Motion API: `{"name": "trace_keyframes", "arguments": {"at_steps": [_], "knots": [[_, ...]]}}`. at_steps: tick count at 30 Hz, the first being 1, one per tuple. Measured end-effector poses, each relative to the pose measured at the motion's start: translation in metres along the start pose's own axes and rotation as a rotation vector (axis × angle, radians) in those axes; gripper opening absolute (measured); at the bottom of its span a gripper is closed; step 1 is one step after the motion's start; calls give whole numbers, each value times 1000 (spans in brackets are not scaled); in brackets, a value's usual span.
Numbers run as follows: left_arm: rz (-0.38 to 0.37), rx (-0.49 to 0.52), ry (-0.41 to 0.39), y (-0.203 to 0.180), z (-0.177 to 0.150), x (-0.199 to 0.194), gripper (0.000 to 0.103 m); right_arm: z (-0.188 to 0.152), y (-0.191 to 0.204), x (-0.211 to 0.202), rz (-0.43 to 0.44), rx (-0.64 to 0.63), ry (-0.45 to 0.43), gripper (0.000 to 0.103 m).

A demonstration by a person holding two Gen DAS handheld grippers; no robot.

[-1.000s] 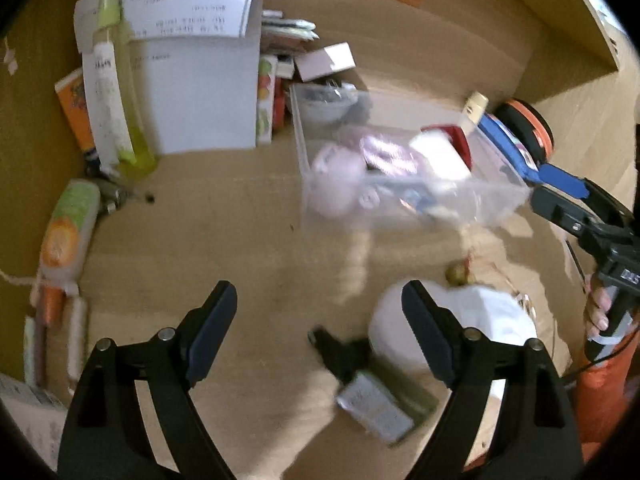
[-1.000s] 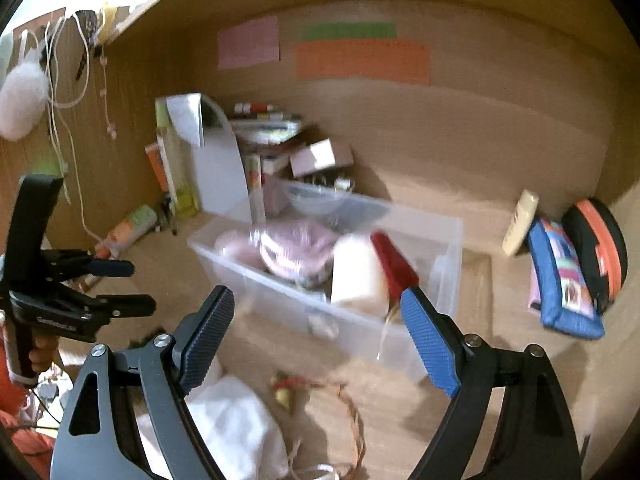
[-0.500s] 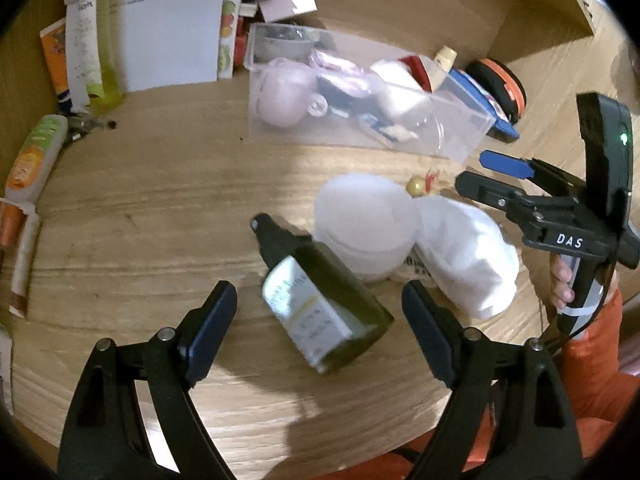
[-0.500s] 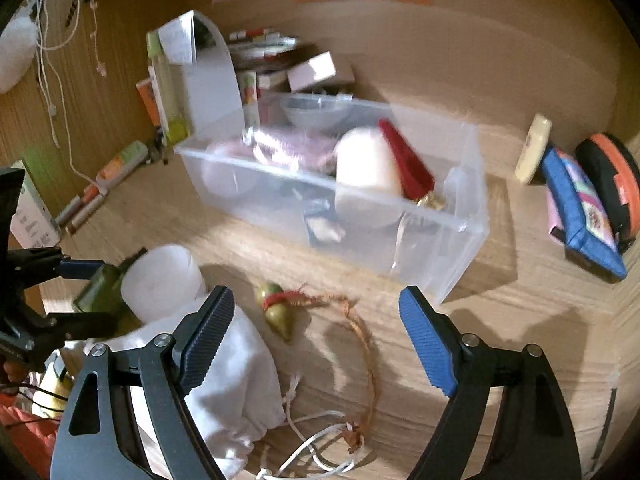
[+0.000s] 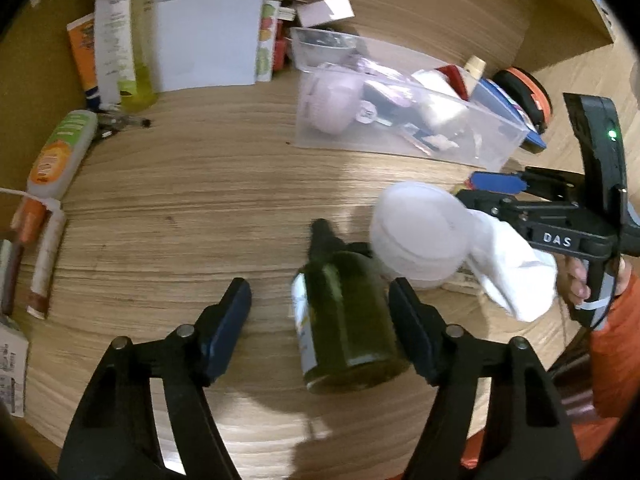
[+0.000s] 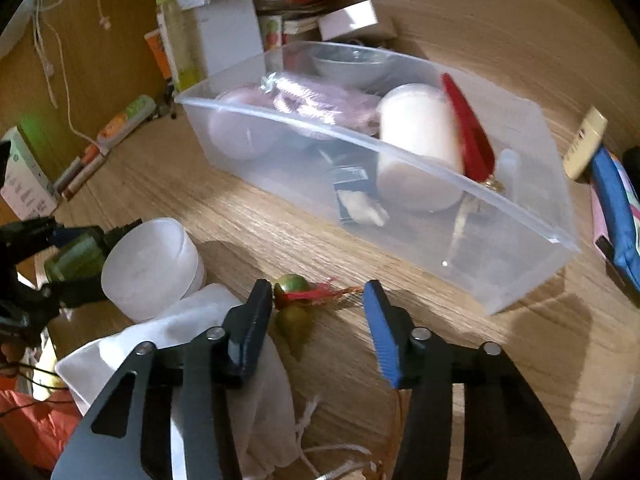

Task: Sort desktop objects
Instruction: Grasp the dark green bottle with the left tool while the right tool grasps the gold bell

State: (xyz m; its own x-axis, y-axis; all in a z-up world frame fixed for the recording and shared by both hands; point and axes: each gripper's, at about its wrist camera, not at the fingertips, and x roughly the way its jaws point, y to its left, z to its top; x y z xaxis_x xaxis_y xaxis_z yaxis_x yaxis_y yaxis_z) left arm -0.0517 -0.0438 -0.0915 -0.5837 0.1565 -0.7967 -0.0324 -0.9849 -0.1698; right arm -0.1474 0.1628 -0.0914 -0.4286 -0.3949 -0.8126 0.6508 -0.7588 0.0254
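Observation:
A dark green spray bottle point(image 5: 344, 316) lies on the wooden desk between the fingers of my open left gripper point(image 5: 320, 316), close to the right finger. A white round jar point(image 5: 420, 236) stands just beyond it, beside a white cloth pouch point(image 5: 512, 264). My right gripper point(image 6: 316, 320) is open, low over a small green gourd charm point(image 6: 292, 300) with red cord; the charm lies by the left finger. A clear plastic bin point(image 6: 520, 268) holding several items stands behind it. The jar point(image 6: 148, 264) and pouch point(image 6: 192, 332) lie to its left.
White boxes and a yellow-green bottle point(image 5: 132, 40) stand at the back left. Tubes point(image 5: 60, 152) lie along the left edge. A blue pouch point(image 6: 612, 200) and an orange-black case point(image 5: 520, 88) lie right of the bin. The other hand-held gripper point(image 5: 560, 224) is at right.
Both grippers have dropped lower and nearer. The left now straddles the green bottle. The right has come down over the gourd charm and its jaws have narrowed.

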Motion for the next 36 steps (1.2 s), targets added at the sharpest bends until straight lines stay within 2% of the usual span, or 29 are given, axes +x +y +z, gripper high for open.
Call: {"name": "trace_keyframes", "arguments": {"at_steps": [5, 7, 10, 13, 19, 30, 36], "knots": [[29, 2, -15, 9, 2, 0, 60, 3, 10, 4, -27, -60, 13, 33], [56, 19, -23, 9, 2, 0, 49, 5, 12, 6, -26, -71, 19, 30], [69, 24, -32, 11, 3, 0, 41, 5, 11, 10, -18, -64, 21, 26], [67, 5, -39, 17, 5, 0, 41, 4, 12, 9, -3, -54, 13, 18], [56, -56, -61, 32, 12, -3, 41, 3, 9, 3, 10, -12, -12, 18], [19, -103, -164, 37, 43, -25, 41, 5, -22, -49, 44, 139, -183, 18], [3, -99, -227, 31, 63, -37, 41, 10, -42, -81, 31, 202, -282, 18]]}}
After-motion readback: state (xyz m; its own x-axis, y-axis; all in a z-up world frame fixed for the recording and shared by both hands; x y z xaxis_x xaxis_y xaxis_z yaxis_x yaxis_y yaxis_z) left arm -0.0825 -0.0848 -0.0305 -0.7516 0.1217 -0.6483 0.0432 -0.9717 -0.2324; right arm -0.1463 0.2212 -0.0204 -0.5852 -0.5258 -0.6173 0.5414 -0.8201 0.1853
